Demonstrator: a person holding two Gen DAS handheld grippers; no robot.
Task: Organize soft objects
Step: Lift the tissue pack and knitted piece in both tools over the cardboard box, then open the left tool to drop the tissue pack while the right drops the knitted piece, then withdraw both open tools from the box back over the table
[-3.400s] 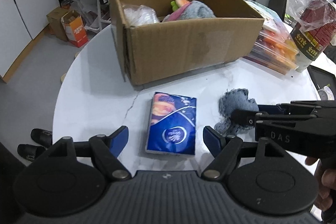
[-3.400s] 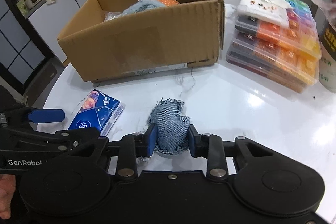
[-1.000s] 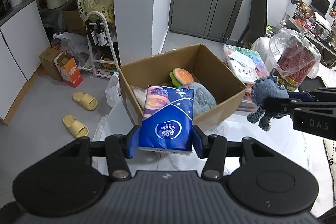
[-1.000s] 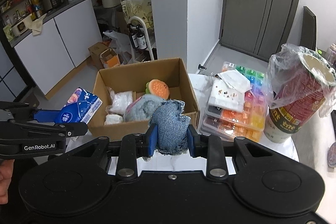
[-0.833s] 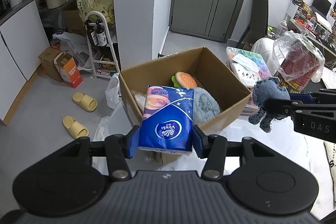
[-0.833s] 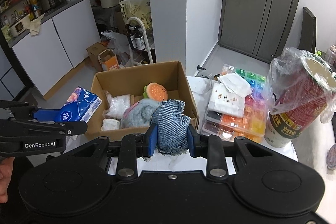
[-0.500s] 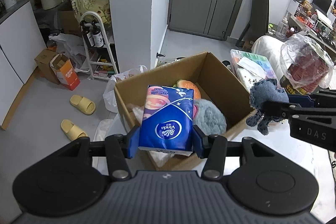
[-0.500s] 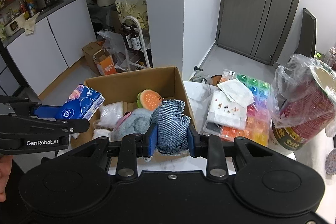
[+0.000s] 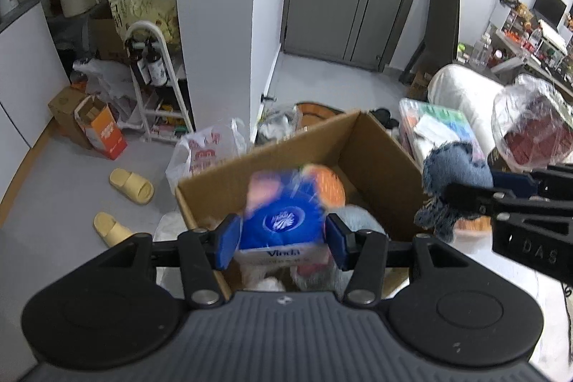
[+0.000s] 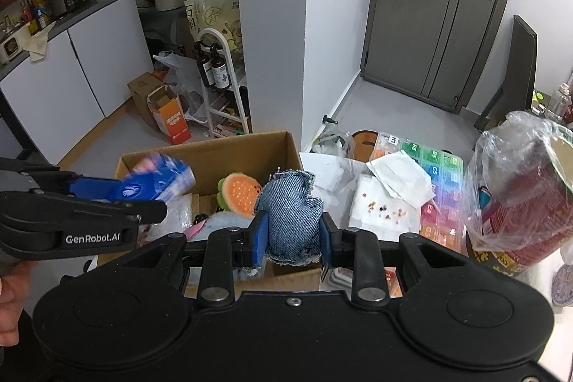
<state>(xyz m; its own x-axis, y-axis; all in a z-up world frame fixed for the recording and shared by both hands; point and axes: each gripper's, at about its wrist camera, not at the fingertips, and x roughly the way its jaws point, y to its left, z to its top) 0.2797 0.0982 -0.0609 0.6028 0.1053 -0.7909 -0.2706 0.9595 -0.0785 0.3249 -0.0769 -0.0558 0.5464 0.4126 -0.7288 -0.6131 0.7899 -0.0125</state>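
blue vinda tissue pack (image 9: 283,221) is seen blurred between the blue pads of the left gripper (image 9: 281,238), over the open cardboard box (image 9: 379,153); whether the pads press it cannot be told. denim plush (image 10: 292,217) is clamped narrow in the right gripper (image 10: 292,235), above the box's right side. an orange burger plush (image 10: 238,190) is lying inside.

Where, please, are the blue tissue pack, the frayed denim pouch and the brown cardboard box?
blue tissue pack (image 9: 283,221), left wrist view, on its printed front face.
frayed denim pouch (image 10: 292,217), right wrist view, on its middle, between the pads.
brown cardboard box (image 10: 215,153), right wrist view, on its far inner wall.
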